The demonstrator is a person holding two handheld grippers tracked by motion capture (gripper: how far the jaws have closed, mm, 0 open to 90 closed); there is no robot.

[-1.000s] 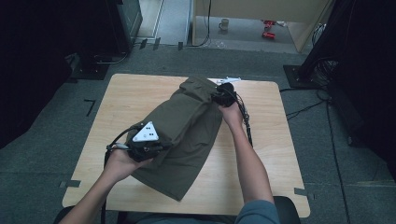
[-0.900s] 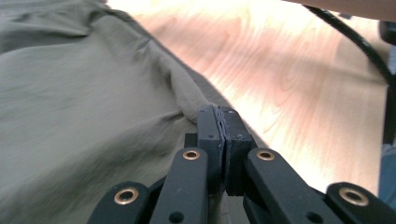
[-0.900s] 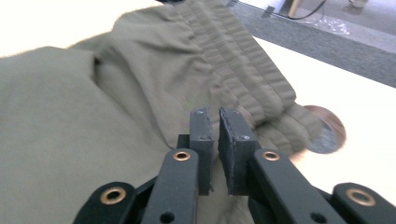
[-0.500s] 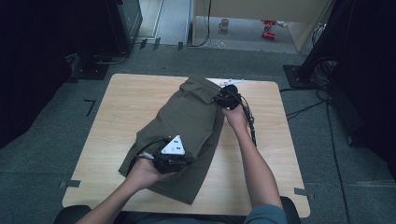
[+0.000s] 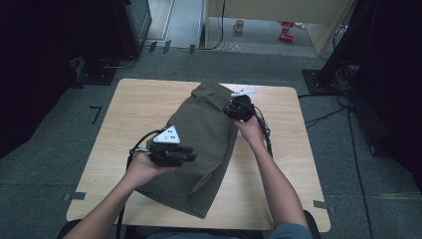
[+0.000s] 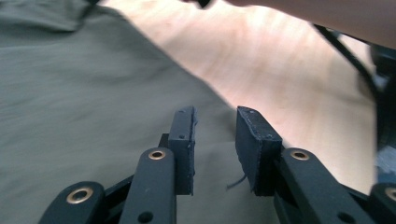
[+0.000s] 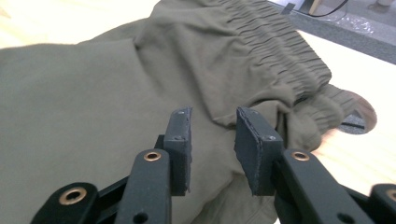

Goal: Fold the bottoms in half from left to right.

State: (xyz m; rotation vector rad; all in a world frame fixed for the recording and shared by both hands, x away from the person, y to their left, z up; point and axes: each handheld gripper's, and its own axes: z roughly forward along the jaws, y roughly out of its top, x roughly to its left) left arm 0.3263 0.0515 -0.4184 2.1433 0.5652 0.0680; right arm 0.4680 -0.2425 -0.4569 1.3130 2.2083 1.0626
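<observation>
High view: olive garment (image 5: 199,144) is lying across wooden table (image 5: 124,114); left gripper (image 5: 191,155) and right gripper (image 5: 228,110) are hovering released above it, nothing obstructing.

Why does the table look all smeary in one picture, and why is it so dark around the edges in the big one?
In the left gripper view the wooden table is smeared and washed out, while the left gripper looks sharp. In the high view light falls on the table and the olive shorts, while the room's sides lie in deep shadow. In the right gripper view the shorts' gathered waistband looks fairly crisp.
</observation>
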